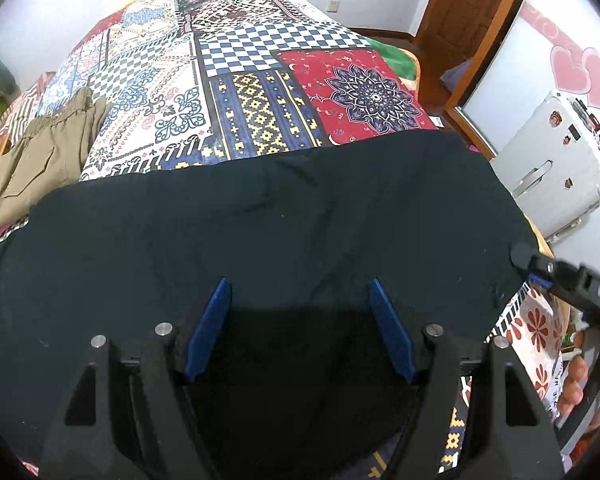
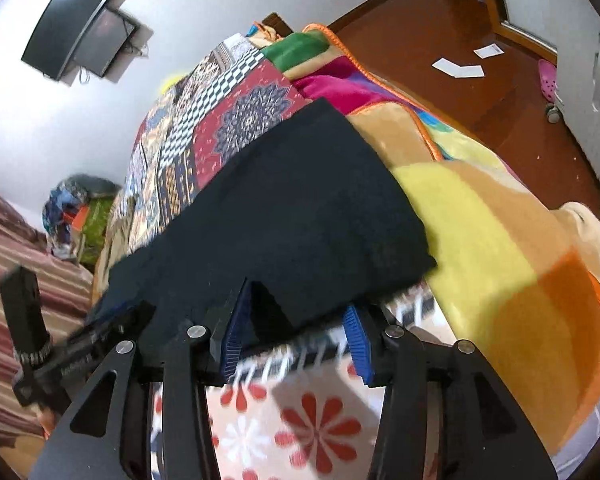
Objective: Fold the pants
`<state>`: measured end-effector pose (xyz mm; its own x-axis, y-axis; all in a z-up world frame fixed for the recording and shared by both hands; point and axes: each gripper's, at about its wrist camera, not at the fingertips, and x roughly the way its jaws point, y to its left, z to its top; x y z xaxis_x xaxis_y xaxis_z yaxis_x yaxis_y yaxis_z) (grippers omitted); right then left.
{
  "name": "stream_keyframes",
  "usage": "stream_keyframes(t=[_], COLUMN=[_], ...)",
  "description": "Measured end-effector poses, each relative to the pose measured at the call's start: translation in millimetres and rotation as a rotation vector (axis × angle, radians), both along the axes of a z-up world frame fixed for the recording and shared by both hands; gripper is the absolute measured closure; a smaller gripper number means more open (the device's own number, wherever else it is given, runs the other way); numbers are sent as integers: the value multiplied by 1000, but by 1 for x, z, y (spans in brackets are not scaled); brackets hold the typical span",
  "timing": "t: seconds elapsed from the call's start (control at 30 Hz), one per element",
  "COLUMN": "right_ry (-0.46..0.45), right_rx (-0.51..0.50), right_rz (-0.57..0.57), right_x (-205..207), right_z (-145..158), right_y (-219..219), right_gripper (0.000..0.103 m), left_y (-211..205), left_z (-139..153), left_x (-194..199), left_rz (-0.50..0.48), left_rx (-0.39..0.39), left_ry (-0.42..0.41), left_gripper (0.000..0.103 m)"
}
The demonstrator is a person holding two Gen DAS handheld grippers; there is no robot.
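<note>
walls (image 2: 220,0): white | floor (image 2: 440,32): red-brown wood | bed (image 1: 260,80): patchwork cover | wall TV (image 2: 72,20)

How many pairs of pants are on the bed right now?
2. The black pants lie spread across the bed's near edge; the khaki pants lie folded at the far left. More could be out of view.

We see black pants (image 1: 260,232) of matt, soft cloth on a printed patchwork bedspread (image 1: 260,92). The fleece blanket (image 2: 480,216) looks fuzzy. The left gripper (image 1: 300,328) has matt black plastic arms, ribbed blue pads and shiny metal pins. The wooden floor (image 2: 440,20) is glossy.
</note>
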<state>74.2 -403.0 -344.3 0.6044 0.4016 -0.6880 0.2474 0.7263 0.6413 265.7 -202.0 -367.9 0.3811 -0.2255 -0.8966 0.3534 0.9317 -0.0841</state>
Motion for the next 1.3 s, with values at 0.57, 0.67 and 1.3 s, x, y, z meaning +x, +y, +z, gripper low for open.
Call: stream_keyframes(t=[0.57,0.67,1.3], right_ry=[-243,-294,-171], right_rx=[-135,-187,-226], right_rz=[-12,11,95], right_x=[7,10,-2], right_z=[75,94,89], right_y=[14,27,54], right_gripper=[94,95,79], left_y=[3,17,164], left_z=[6,20,52], left_x=[-4,-9,-43], left_rz=[-12,15,244], left_rx=[-33,-72,-133], left_ry=[10,-10,-85], left_gripper=[27,26,26])
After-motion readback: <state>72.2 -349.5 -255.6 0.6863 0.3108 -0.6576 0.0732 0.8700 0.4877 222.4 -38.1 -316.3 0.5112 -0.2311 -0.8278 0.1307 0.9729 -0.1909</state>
